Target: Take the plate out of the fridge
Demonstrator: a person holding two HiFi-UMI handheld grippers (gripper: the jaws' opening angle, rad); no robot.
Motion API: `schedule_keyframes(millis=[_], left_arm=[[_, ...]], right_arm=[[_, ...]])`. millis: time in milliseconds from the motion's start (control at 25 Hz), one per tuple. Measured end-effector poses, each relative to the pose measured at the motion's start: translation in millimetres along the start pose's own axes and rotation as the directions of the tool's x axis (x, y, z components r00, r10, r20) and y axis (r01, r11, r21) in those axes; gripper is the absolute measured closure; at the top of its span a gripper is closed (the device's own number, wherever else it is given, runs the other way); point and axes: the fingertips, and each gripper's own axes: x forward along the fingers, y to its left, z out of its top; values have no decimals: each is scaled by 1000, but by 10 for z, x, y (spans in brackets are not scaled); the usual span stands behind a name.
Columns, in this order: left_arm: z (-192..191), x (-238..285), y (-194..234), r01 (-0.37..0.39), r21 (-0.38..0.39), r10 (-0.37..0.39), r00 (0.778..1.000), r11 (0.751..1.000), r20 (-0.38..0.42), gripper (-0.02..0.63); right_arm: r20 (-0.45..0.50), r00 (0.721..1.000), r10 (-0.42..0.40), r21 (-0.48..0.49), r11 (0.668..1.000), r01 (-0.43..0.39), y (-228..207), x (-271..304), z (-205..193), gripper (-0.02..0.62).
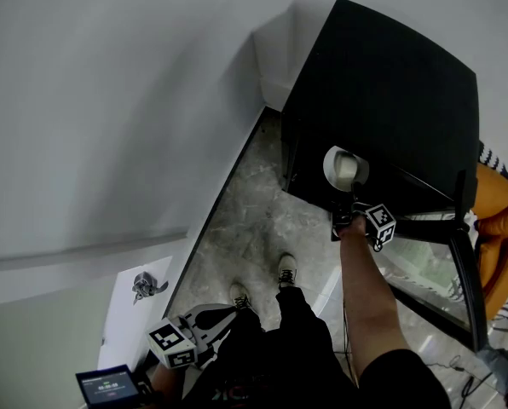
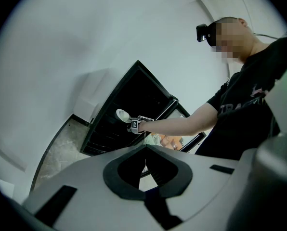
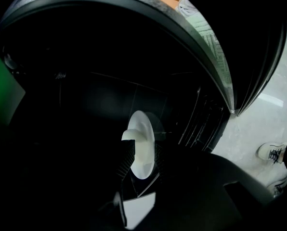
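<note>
Gripping the white plate [image 3: 143, 129] across its rim, our right gripper [image 3: 142, 153] has its jaws set wide and pressed on either side, so the plate stands on edge. We have it at the open front of the black fridge [image 1: 382, 83], with dark wire racks [image 3: 201, 124] close behind it and the glass door [image 1: 458, 271] swung out beside our arm. Our left gripper [image 2: 144, 149] sits low by our legs, jaws together, holding nothing.
</note>
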Motion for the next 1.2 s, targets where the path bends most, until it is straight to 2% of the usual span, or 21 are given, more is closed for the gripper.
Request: schedule_keyframes(millis=[80,280,320,400,720,920,1200], left_arm=[[34,12,-6,8,-7,-8,1000,1000,19,601],[48,23,9,-1,-5,1,1000,1000,7,601],[56,25,7,-1,-6,1,1000,1000,9,601],[63,29,4,-2,-7,2,1000,1000,10,601],[63,60,-8,3,-7,-3,1000,1000,7,601],[150,96,-74,42,-22,-41,998,999,55,601],[158,95,-67,48,-8,-48,997,999,56,603]], right_arm=[[-3,1000,-10,-11,1000,10,21,11,-9,466],[-7,999,-34,-18,999,34,13,16,-17,469],[-8,999,-50,-18,999,50,-14,20,-16,480],[-15,996,-83,-14,996,83,-68,27,-29,560],[-31,995,-92,-26,996,91,-89,-14,-95,563],[-9,997,-75,-10,997,75,-100,-146,-164,565],[4,999,-54,8,998,54,-210,-247,-290,565]])
